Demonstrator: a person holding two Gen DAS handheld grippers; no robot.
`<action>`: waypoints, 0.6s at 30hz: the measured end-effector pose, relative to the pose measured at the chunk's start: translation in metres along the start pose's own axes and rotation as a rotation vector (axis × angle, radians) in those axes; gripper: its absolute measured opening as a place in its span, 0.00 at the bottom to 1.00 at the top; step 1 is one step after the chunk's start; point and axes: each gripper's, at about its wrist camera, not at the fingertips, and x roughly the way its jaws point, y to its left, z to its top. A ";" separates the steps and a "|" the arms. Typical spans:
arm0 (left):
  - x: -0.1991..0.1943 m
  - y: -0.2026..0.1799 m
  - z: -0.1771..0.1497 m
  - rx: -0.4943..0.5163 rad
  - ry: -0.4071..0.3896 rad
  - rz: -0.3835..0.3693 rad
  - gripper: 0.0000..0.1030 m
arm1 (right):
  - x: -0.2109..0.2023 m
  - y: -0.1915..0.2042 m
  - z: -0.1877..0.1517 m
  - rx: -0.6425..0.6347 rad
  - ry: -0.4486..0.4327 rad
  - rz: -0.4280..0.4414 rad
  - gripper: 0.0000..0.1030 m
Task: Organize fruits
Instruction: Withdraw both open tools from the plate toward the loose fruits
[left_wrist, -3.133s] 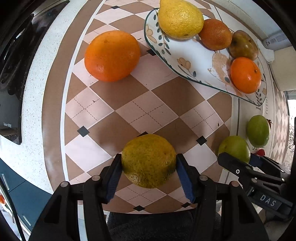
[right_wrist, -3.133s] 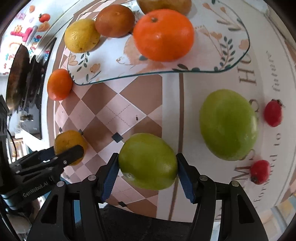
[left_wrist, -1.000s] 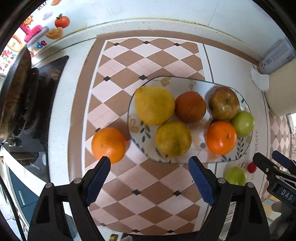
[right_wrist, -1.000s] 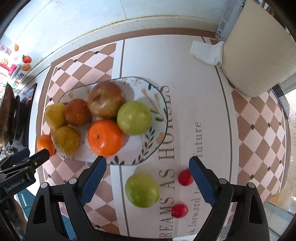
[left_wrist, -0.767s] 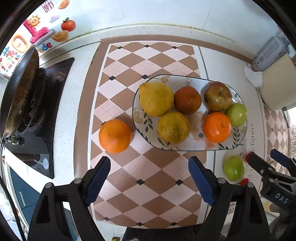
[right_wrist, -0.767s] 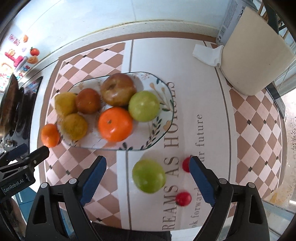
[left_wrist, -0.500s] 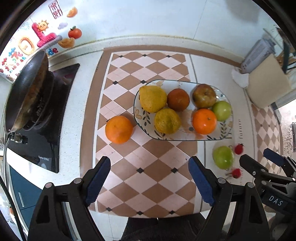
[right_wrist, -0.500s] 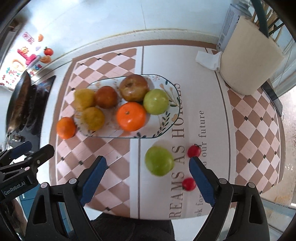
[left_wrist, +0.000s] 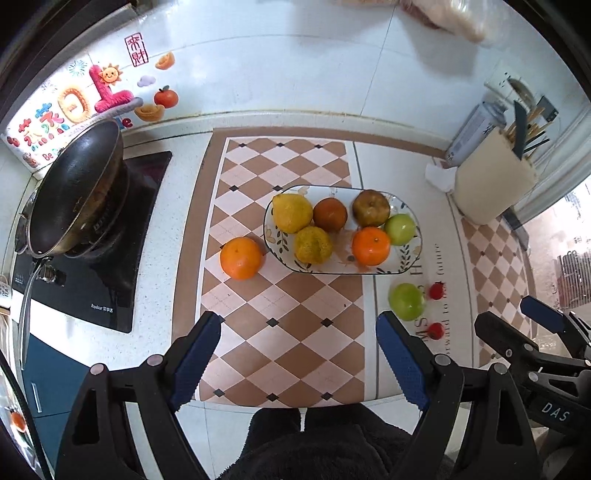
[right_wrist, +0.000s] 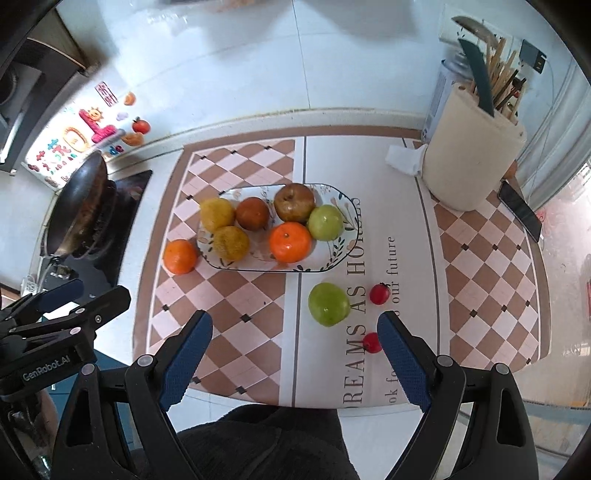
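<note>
Six fruits sit on my oval white floral-patterned plate (right_wrist: 343, 254). Left on the surface: a round orange (left_wrist: 241, 257) touching the plate's left end, a green apple (right_wrist: 328, 304) just below its right end, and two small red fruits (right_wrist: 379, 294) beside that apple. I judge the job over half done. My left claw (left_wrist: 299, 360) and right claw (right_wrist: 295, 356) both hang released, grasping nothing. The mat reads "DREAMS AS HORSES"; the claws say "GenRobot.AI" and "DAS".

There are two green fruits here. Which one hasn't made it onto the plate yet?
The green fruit lying on the mat beside the two small red fruits. The other green one sits on the plate, next to an orange.
</note>
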 end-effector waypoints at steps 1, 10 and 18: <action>-0.003 0.000 -0.002 0.001 -0.004 0.000 0.83 | -0.003 0.001 -0.001 -0.001 -0.003 0.003 0.90; -0.023 -0.001 -0.013 0.005 -0.037 -0.007 0.83 | -0.020 0.004 -0.010 -0.004 -0.021 0.014 0.90; -0.016 0.005 -0.009 -0.026 -0.038 0.000 0.84 | -0.008 -0.003 -0.003 0.013 -0.013 0.040 0.91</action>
